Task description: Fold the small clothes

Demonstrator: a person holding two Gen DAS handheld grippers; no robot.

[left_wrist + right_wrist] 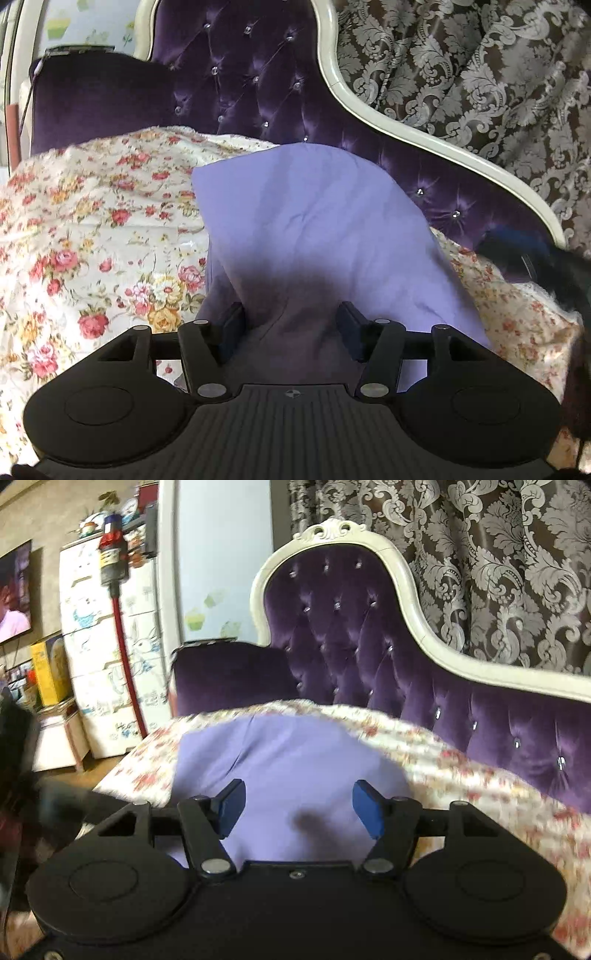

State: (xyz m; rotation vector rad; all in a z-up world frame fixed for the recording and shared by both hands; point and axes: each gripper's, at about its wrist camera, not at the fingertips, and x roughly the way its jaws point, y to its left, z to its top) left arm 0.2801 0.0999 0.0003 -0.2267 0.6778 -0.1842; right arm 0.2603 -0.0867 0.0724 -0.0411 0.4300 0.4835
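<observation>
A lavender garment (306, 221) lies spread on the floral cover (92, 221) of a purple tufted sofa (240, 92), and everything here is placed against that garment. The left tool (291, 330) sits over the garment's near edge with its two pads apart; a fold of the cloth lies in the gap between them, but neither pad visibly presses on it. The right tool (299, 808) is seen in its own blurred view above the garment's near part, pads standing well apart with the flat cloth showing between them and nothing gripped. Beyond the garment rises the sofa's cream-framed back, and behind that hangs a brown damask curtain (480, 554). Far to the left of the garment, off the sofa, stands a white drawer cabinet (96, 657) with a red-stemmed vacuum (118, 590) against it.
</observation>
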